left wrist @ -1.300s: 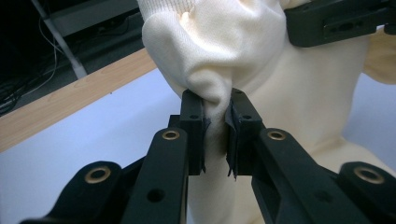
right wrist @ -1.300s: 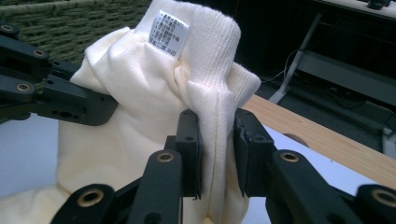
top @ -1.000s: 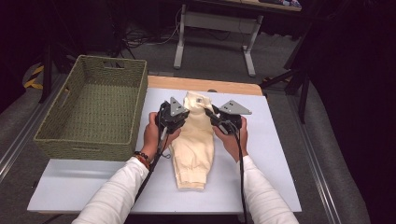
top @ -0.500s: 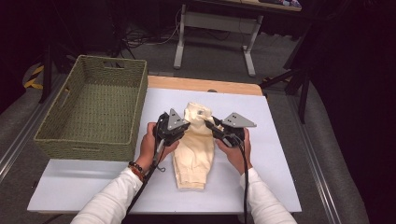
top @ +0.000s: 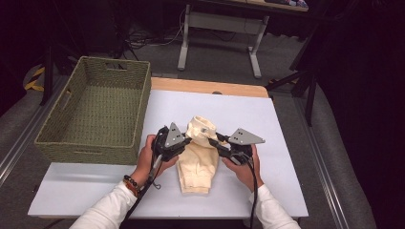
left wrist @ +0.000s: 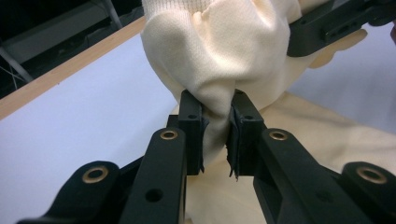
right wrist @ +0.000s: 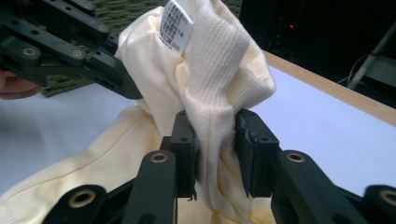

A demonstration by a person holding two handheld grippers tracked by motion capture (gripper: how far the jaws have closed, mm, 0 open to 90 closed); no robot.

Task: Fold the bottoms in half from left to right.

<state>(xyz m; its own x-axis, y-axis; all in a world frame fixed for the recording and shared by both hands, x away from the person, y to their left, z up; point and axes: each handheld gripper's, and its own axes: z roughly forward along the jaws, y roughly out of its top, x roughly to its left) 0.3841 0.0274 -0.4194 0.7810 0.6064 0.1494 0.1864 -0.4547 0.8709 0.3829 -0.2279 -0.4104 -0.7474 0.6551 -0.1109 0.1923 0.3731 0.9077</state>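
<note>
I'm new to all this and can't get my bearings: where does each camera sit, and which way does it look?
High view: above the person's side, looking forward and down on the white table, both forearms entering from below.
Left gripper view: rides the left hand-held gripper, looking along its jaws pinching the cream garment.
Right gripper view: rides the right hand-held gripper, jaws around the ribbed cloth.
Shared: the garment; each gripper view also catches the other gripper.
</note>
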